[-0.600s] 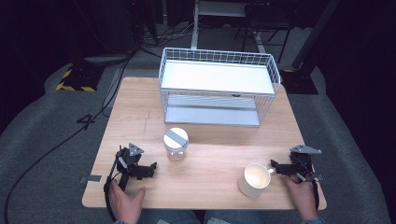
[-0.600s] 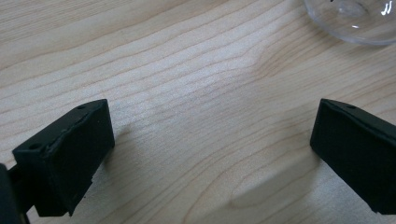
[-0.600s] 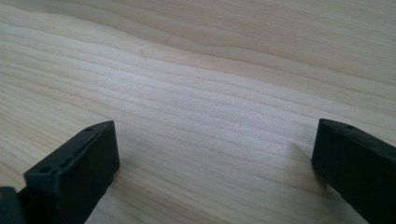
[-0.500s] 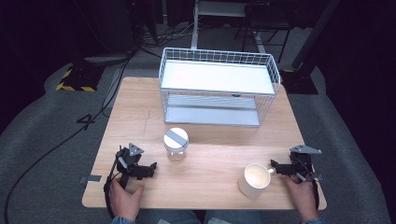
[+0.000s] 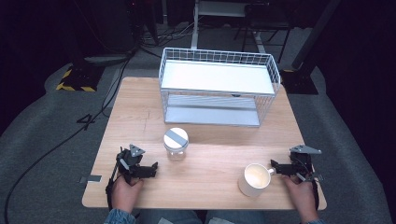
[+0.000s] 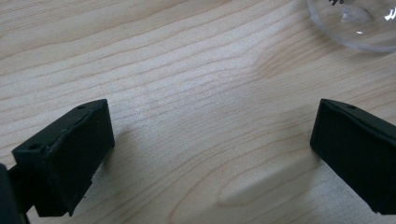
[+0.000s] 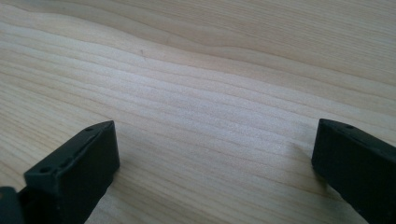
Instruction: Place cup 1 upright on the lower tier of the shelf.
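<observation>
A glass jar (image 5: 176, 143) with a white lid and a grey stripe stands on the wooden table (image 5: 210, 135), left of centre. Its clear base (image 6: 359, 25) shows at the top right of the left gripper view. My left gripper (image 5: 145, 168) rests on the table near the front left, below and left of the jar, open (image 6: 210, 128) over bare wood. A white mug (image 5: 254, 180) stands at the front right with its handle towards my right gripper (image 5: 279, 168). That gripper lies just right of the mug, open (image 7: 212, 140), with nothing between its jaws.
A white wire basket shelf (image 5: 218, 88) with two levels stands at the back of the table. Bare wood lies between the jar and the mug. Beyond the table are dark floor and cables (image 5: 70, 135).
</observation>
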Demonstrator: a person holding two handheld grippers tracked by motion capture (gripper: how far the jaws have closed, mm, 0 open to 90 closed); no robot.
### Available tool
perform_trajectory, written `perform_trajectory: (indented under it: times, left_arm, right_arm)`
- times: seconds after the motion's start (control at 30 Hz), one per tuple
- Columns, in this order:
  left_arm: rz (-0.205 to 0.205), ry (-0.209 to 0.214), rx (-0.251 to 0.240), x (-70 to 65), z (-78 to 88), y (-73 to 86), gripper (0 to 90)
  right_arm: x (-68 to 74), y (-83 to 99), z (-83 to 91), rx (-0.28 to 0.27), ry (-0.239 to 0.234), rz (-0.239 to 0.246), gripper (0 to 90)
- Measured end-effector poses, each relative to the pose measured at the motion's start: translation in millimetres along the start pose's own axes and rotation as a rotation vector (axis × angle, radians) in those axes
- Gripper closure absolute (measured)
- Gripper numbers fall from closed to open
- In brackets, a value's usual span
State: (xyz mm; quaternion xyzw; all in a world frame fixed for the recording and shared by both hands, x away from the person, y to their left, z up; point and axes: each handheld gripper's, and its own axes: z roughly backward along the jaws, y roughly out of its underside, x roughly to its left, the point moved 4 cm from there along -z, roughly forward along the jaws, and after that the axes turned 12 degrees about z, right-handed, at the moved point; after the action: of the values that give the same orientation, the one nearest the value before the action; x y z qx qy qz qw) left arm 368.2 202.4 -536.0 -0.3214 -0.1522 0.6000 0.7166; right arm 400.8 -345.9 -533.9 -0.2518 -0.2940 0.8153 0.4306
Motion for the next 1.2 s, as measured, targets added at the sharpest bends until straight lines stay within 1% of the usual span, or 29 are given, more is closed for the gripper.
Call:
perform_trajectory:
  times: [0.1, 0.3, 0.37, 0.4, 0.5, 0.57, 0.7, 0.73, 0.77, 0.83, 0.87, 0.9, 0.93, 0.97, 1.03, 1.13, 1.2]
  left_arm:
    - [-0.008, 0.005, 0.001, 0.5, 0.2, 0.1, 0.2]
    - [0.0, -0.001, 0.002, 0.6, 1.2, 1.0, 0.0]
    - [0.012, -0.008, 0.003, 1.9, 2.0, 0.8, 0.0]
    - [0.026, -0.008, 0.002, 2.4, 2.8, 0.8, 0.0]
    - [0.044, 0.007, -0.023, 4.3, 7.8, -1.2, 0.0]
    - [0.054, 0.021, -0.051, 2.9, 12.9, -3.2, 0.0]
    - [0.05, 0.04, -0.104, -1.0, 22.6, -7.0, 0.0]
    - [0.048, 0.052, -0.124, -2.9, 26.5, -8.5, 0.0]
    - [0.048, 0.052, -0.124, -2.9, 26.5, -8.5, 0.0]
    - [0.051, 0.063, -0.14, -4.9, 30.6, -10.0, 0.0]
    - [0.05, 0.079, -0.165, -7.4, 34.7, -12.1, 0.0]
    - [0.05, 0.079, -0.165, -7.4, 34.7, -12.1, 0.0]
    - [0.048, 0.092, -0.184, -10.6, 38.7, -14.0, 0.0]
    - [0.048, 0.092, -0.184, -10.6, 38.7, -14.0, 0.0]
    - [0.043, 0.101, -0.199, -13.9, 42.1, -15.8, 0.0]
    - [0.046, 0.123, -0.22, -20.1, 46.0, -18.8, 0.0]
    - [0.039, 0.134, -0.232, -24.4, 47.8, -21.1, 0.0]
  right_arm:
    - [0.1, 0.0, 0.0, 0.0, 0.0, -0.001, 0.9]
    - [0.1, -0.1, 0.0, 0.0, 0.0, -0.001, 0.8]
    - [0.1, -0.1, 0.0, 0.0, 0.0, -0.001, 0.8]
    - [0.1, -0.1, 0.0, 0.0, 0.0, -0.001, 0.8]
    - [0.1, -0.1, 0.0, 0.0, 0.0, -0.001, 0.8]
    - [0.1, -0.1, 0.0, 0.0, 0.0, -0.001, 0.8]
    - [0.1, -0.1, 0.0, 0.0, 0.0, -0.002, 0.8]
    - [0.1, -0.1, 0.0, 0.0, 0.0, -0.001, 0.8]
    - [0.1, -0.1, 0.0, 0.0, 0.0, -0.001, 0.8]
    - [0.1, -0.1, 0.0, 0.0, 0.0, -0.001, 0.8]
    - [0.1, 0.0, 0.0, 0.0, 0.0, -0.001, 0.8]
    - [0.1, 0.0, 0.0, 0.0, 0.0, -0.001, 0.8]
    - [0.1, -0.1, 0.0, 0.001, 0.0, -0.001, 0.8]
    - [0.1, -0.1, 0.0, 0.001, 0.0, -0.001, 0.8]
    - [0.1, -0.1, 0.0, 0.0, 0.0, -0.001, 0.8]
    - [0.1, -0.1, 0.0, 0.0, 0.0, -0.001, 0.9]
    - [0.1, 0.0, 0.0, 0.0, 0.0, -0.001, 0.8]
